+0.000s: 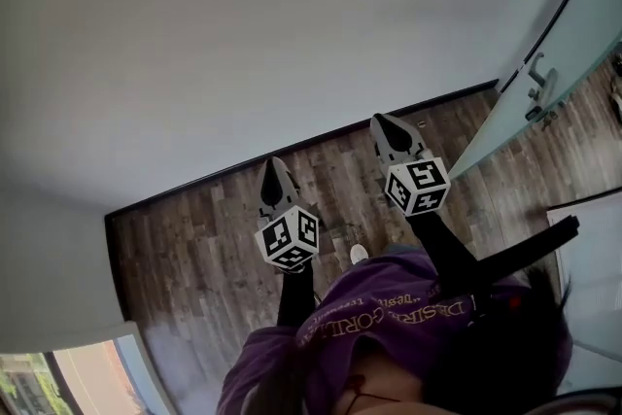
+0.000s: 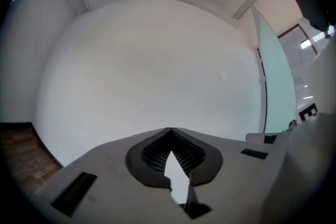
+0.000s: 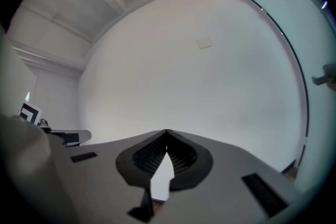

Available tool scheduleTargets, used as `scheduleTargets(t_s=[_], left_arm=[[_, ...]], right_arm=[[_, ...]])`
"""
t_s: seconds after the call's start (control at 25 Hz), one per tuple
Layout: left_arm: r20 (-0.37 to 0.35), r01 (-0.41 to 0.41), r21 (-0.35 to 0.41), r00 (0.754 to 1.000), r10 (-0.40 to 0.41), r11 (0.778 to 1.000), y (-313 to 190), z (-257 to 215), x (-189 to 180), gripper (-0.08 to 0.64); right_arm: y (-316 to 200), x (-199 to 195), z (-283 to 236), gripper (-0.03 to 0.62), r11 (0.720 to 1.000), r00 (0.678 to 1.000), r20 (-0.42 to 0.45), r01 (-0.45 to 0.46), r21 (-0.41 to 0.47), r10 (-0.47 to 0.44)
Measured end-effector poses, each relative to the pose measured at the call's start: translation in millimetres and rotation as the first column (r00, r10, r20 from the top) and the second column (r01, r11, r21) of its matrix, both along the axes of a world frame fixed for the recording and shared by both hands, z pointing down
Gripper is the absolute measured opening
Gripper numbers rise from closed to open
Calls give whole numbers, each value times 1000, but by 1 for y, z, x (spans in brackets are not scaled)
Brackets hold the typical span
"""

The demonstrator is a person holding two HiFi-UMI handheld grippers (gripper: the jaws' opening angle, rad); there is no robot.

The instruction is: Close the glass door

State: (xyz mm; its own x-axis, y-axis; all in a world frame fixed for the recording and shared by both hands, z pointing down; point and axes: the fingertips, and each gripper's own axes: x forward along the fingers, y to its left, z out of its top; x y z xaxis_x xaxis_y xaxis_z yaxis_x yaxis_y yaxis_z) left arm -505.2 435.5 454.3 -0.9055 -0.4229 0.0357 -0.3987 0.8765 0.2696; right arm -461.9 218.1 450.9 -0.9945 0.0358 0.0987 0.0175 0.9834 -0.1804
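The frosted pale-green glass door (image 1: 573, 24) stood ajar at the upper right of the head view, its metal lever handle (image 1: 539, 90) on the face turned toward the person. To the left of the door, and well apart from it, the right tongs (image 1: 381, 124) pointed at the plain white wall (image 1: 243, 34). The left tongs (image 1: 274, 166) were farther from the door again, above the dark wood-plank floor (image 1: 194, 238). Both pairs were pressed together with nothing between them, as each gripper view showed, with the tips meeting and only wall beyond.

The likely trouble was contact. Shut tips pushed against smooth glass could skid off, and a tip aimed at the handle could glance past it, since neither pair was lined up with the door yet. A hard shove could also swing the door too fast and bang it into its frame.
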Motion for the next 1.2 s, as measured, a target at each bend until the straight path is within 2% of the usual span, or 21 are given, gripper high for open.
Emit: scheduleTargets(t_s=[0.12,0.28,0.4,0.52,0.72,0.8,1.04,1.12,1.2], left_arm=[[-11,-122,18,992,122,992,-22,12,-12,-3],[-12,-241,-11,970,241,970,-64,23,-16,-3],[-19,-282,-13,959,282,959,-89,27,-31,-3],[9,-316,13,949,316,949,-119,17,-49,-3],[55,-406,45,914,403,913,-188,-3,-77,-3],[56,-457,50,889,455,888,-222,-7,-79,-2],[54,-608,35,793,606,793,-316,-5,-60,-3],[44,-655,40,756,653,755,-342,-2,-52,-3],[34,-711,42,703,710,702,-367,-1,-41,-3]], right_arm=[[-11,2,9,-2,997,997,-30,-74,10,74],[-41,7,18,-2,987,986,-54,-158,22,159],[-65,5,21,-2,978,977,-52,-207,20,208],[-95,-2,16,-2,965,964,-44,-261,18,261],[-147,-13,-1,-2,942,942,-10,-334,39,335],[-170,-7,-7,-2,924,925,-1,-379,45,379],[-232,25,-13,-2,856,857,18,-515,50,515],[-248,40,-11,-2,824,825,12,-565,46,565],[-261,58,-10,-2,787,788,5,-615,47,616]])
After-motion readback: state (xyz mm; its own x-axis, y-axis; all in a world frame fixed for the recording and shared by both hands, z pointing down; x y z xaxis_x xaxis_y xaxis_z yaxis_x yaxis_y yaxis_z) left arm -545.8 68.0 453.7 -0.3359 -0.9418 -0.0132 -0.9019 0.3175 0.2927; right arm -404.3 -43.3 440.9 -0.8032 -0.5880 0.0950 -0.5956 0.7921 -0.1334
